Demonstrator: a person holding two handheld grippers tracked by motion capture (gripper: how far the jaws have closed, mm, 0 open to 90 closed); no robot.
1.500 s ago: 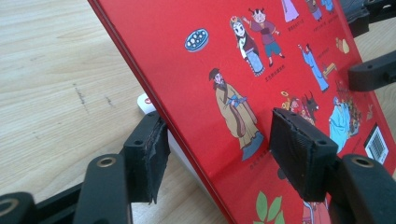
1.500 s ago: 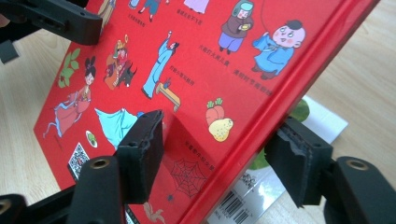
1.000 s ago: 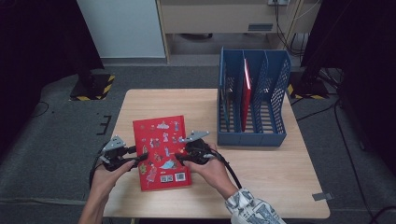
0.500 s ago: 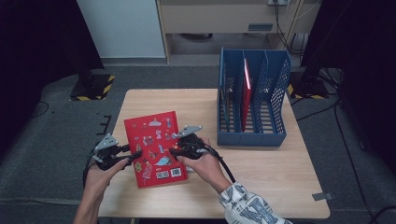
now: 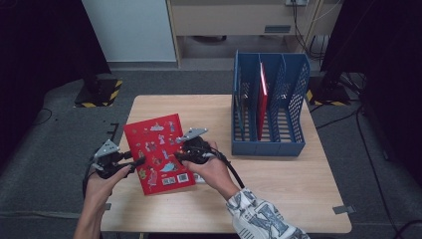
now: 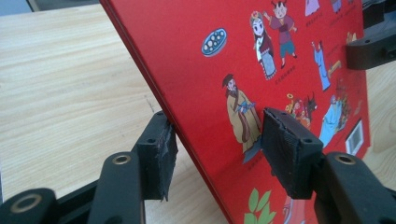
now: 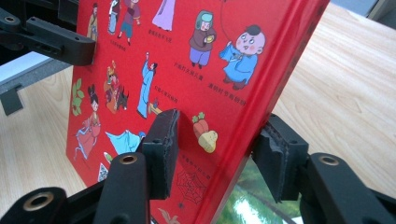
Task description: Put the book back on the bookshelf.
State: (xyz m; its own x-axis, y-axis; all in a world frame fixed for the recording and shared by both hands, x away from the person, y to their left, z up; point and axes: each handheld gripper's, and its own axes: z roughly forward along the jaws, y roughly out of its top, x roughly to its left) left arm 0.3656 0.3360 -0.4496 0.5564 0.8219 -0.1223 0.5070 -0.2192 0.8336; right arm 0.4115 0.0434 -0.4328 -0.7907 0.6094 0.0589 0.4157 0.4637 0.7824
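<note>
A red picture book [image 5: 157, 149] with cartoon figures on its cover hangs tilted over the table's front left, held between my two grippers. My left gripper [image 5: 138, 162] clamps the book's left edge; in the left gripper view [image 6: 219, 149] one pad lies on the cover [image 6: 280, 56] and the other under it. My right gripper [image 5: 178, 155] clamps the right, spine side; in the right gripper view [image 7: 217, 149] the book [image 7: 187, 70] sits between its jaws, which have just been closing on it. A green glossy surface shows beneath the cover there.
A blue mesh file rack [image 5: 268, 142] stands at the back right of the wooden table [image 5: 278, 189], with a red book [image 5: 262, 99] upright in its middle slot. Black stands and cables lie on the grey floor around.
Both hands and the red book have shifted left and risen a little. The book now tilts, with its left edge out toward the table's left side.
</note>
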